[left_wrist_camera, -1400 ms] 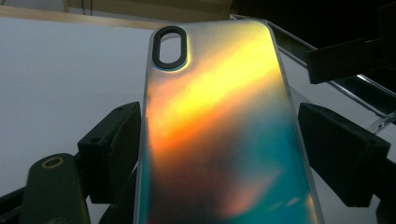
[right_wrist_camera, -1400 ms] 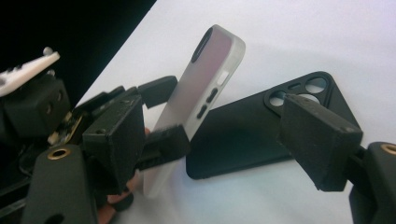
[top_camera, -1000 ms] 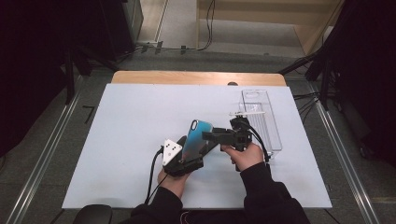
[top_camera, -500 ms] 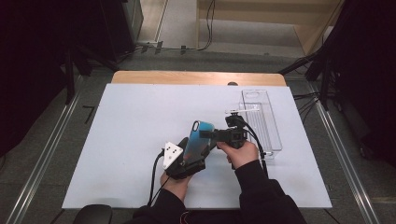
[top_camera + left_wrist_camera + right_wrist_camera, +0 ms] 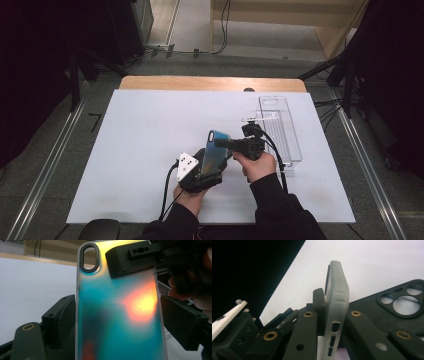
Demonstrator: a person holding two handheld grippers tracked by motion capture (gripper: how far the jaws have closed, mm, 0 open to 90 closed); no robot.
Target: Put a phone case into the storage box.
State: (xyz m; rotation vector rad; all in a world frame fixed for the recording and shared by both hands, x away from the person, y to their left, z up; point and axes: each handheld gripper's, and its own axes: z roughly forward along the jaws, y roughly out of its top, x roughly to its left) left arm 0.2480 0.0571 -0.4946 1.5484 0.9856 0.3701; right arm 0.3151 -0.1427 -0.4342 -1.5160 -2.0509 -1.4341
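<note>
My left gripper (image 5: 212, 162) clamps the phone case (image 5: 216, 150) by its sides, low centre of the high view. My right gripper (image 5: 227, 144) pinches its top edge. A black case (image 5: 402, 307) lies at right in the right gripper view.

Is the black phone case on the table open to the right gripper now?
Probably not yet: the right gripper is closed on the iridescent case, which the left gripper also holds, above the black case.
</note>
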